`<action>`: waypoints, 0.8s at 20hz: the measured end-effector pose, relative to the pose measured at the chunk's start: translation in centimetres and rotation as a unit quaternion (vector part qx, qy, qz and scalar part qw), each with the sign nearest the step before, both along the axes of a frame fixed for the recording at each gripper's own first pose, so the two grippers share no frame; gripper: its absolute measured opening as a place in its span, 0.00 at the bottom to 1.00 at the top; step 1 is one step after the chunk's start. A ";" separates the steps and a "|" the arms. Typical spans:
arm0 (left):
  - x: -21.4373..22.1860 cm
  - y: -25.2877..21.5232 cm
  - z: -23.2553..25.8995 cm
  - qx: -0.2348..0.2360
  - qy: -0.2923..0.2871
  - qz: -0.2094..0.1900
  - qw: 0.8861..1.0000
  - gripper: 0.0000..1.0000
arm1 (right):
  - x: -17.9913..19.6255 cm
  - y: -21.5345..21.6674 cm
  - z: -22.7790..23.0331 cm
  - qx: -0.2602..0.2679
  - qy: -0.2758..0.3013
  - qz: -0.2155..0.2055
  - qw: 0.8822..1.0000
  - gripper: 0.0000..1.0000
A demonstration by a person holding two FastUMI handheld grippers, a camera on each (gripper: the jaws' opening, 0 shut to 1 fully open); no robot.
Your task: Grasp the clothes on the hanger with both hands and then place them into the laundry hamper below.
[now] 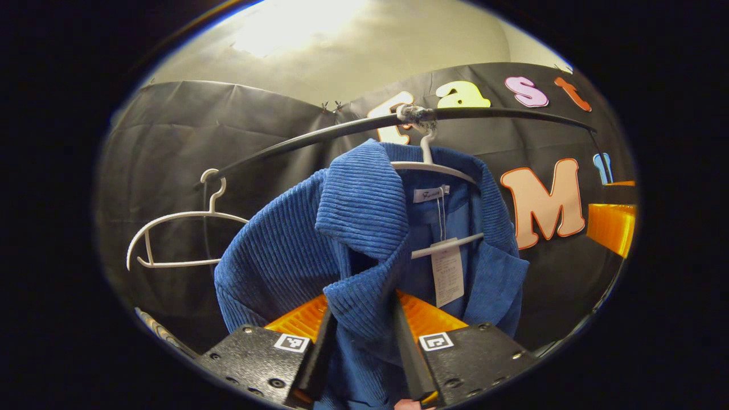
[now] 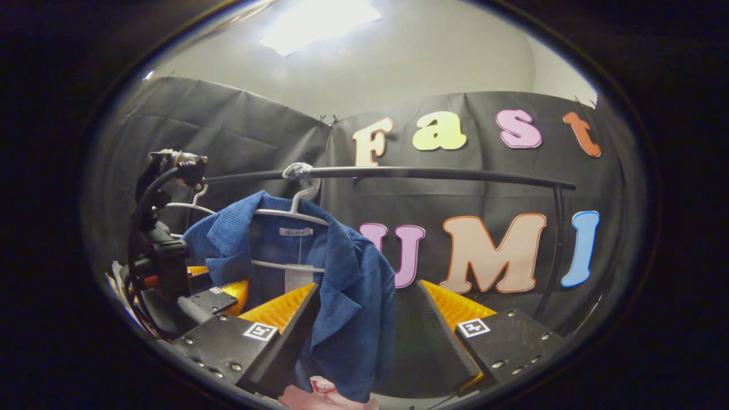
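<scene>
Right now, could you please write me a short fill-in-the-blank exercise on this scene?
1. The blue jacket hangs on a white ____.
2. Beside it on the rail hangs a second hanger that is ____.
3. The left gripper has the jacket's ____ between its fingers.

Missing words: hanger; empty; lapel

rail (image 1: 342, 132): runs across in front of the booth wall, above everything else.
jacket (image 1: 353, 245): hangs on a hanger (image 1: 433, 166) hooked over the rail.
spare hanger (image 1: 176, 228): on the same rail, to the left of the jacket in the left gripper view.
tag (image 1: 447, 273): dangles inside the jacket's open front.
left gripper (image 1: 359, 347): below the rail, the jacket's lapel between its fingers.
right gripper (image 2: 370, 336): in front of the jacket, the hem hanging between its spread fingers, nearer the left one.
</scene>
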State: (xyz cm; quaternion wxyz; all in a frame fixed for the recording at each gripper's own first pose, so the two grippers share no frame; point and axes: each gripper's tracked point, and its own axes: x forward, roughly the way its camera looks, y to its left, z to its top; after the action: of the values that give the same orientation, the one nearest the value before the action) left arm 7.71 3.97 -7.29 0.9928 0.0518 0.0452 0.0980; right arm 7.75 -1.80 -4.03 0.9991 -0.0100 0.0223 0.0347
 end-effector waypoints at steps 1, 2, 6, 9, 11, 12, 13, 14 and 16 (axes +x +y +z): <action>0.3 0.4 -0.1 -0.003 0.001 -0.001 1.000 0.51 | 0.4 0.4 -0.2 0.001 0.001 0.004 1.000 0.99; 0.5 0.6 -0.2 -0.006 0.003 -0.004 1.000 0.43 | 0.7 0.8 -0.6 0.002 0.002 0.008 1.000 0.99; 0.5 1.3 -0.1 -0.014 0.006 -0.012 1.000 0.11 | 2.9 2.9 -2.3 0.009 0.014 0.021 1.000 0.99; 0.4 1.3 0.0 -0.012 0.012 -0.029 0.999 0.01 | 4.9 3.8 -4.1 0.011 0.023 0.014 1.000 0.99; 0.1 1.3 0.2 -0.010 0.015 -0.042 0.999 0.02 | 6.5 4.2 -5.2 0.016 0.029 0.004 0.999 0.96; 0.0 1.3 0.3 -0.009 0.016 -0.047 0.999 0.04 | 7.3 4.4 -5.9 0.018 0.031 -0.001 0.999 0.99; 0.0 1.3 0.3 -0.009 0.017 -0.052 0.998 0.02 | 8.2 4.6 -6.5 0.020 0.034 -0.006 0.999 0.99; -0.1 1.2 0.4 -0.009 0.018 -0.059 0.998 0.02 | 8.8 4.9 -7.1 0.022 0.037 -0.008 0.999 0.96; -0.4 1.0 0.5 -0.012 0.020 -0.074 0.997 0.02 | 9.9 5.4 -8.3 0.023 0.045 -0.012 0.999 0.99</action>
State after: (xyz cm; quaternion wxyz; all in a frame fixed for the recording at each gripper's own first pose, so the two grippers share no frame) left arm 7.26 4.99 -6.81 0.9968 0.0447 0.0619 0.0225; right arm 17.69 3.62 -12.29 0.9974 0.0146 0.0663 0.0239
